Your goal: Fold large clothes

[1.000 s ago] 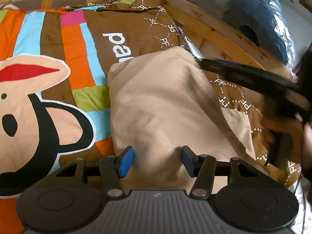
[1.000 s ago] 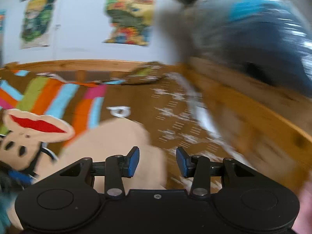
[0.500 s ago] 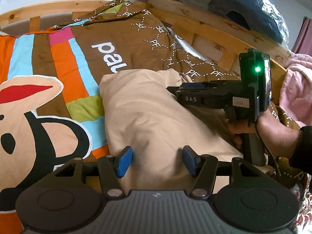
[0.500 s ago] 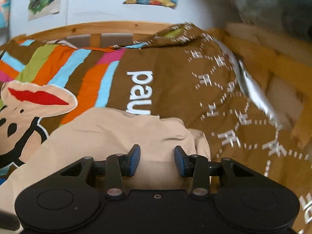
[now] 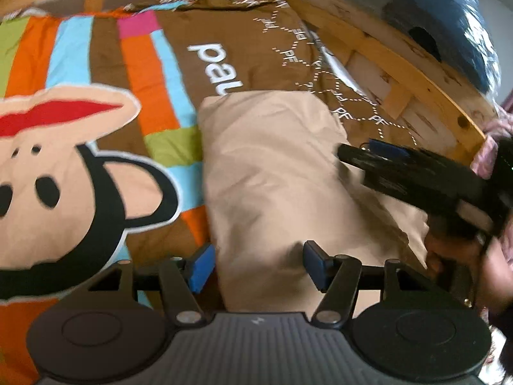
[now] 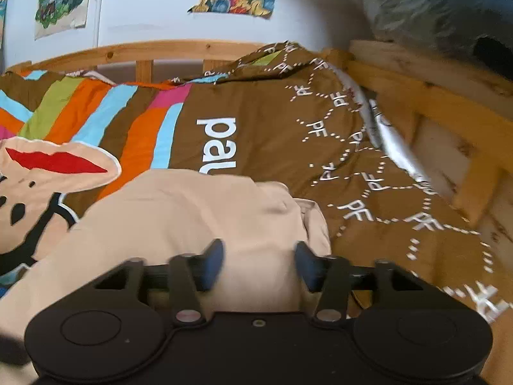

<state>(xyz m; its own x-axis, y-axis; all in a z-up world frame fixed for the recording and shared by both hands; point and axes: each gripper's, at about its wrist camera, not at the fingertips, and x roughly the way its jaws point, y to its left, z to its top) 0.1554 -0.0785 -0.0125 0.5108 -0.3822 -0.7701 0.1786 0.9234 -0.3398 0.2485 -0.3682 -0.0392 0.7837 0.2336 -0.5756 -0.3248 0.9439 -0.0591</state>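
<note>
The soft tan cloth (image 5: 282, 173) lies folded in a long, puffy shape on the bright monkey quilt (image 5: 80, 147). It sits right under the left gripper (image 5: 255, 264) and right gripper (image 6: 258, 264). Both are open and hold nothing.

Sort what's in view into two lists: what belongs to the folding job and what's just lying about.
For the job: beige garment; left gripper, jaws open; right gripper, jaws open.

Lying about: cartoon bedspread; wooden bed frame; wall posters; plastic-wrapped blue bundle.
</note>
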